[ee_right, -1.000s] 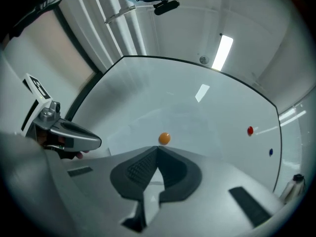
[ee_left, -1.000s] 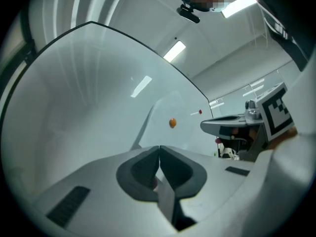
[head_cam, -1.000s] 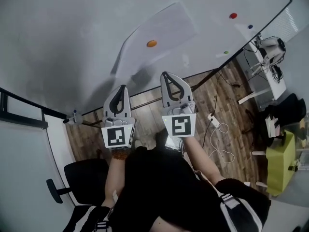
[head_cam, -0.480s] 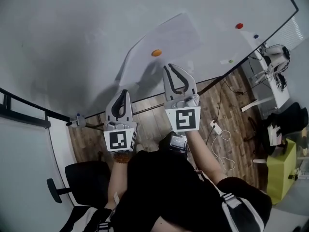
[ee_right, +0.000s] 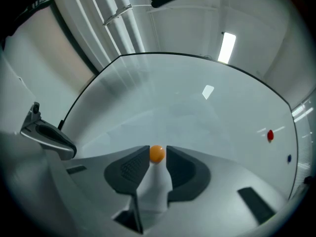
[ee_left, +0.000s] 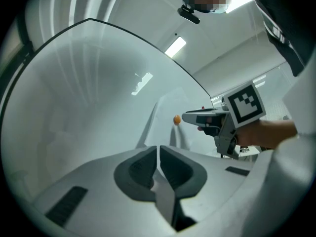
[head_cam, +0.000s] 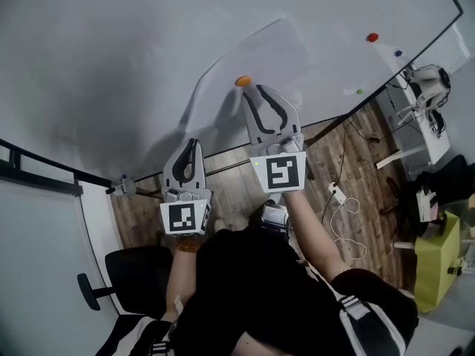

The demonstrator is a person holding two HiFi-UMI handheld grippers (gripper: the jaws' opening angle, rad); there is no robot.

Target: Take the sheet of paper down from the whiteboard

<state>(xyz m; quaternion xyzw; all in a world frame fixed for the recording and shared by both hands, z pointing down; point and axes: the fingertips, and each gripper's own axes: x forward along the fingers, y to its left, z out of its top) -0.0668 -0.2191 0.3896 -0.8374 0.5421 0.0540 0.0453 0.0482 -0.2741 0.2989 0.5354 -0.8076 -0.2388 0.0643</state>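
Observation:
A white sheet of paper (head_cam: pixel 261 53) hangs on the whiteboard (head_cam: pixel 111 58), pinned by an orange magnet (head_cam: pixel 243 81) near its lower edge. My right gripper (head_cam: pixel 254 90) is at that magnet. In the right gripper view the orange magnet (ee_right: pixel 157 153) sits between the tips of the right gripper (ee_right: pixel 158 155), whose jaws are opening; the pads do not press on it. My left gripper (head_cam: pixel 192 144) is shut and empty, lower and to the left, off the board. In the left gripper view the left gripper (ee_left: pixel 158 147) points at the board left of the sheet (ee_left: pixel 165 120).
Red (head_cam: pixel 372 38), blue (head_cam: pixel 398 53) and green (head_cam: pixel 360 91) magnets sit on the board to the right of the sheet. Below are a wooden floor with cables (head_cam: pixel 338 199), a black office chair (head_cam: pixel 126 273) and a green seat (head_cam: pixel 434 251).
My right gripper has moved up to the orange magnet and its jaws have gone from shut to apart around it. The left gripper has stayed put.

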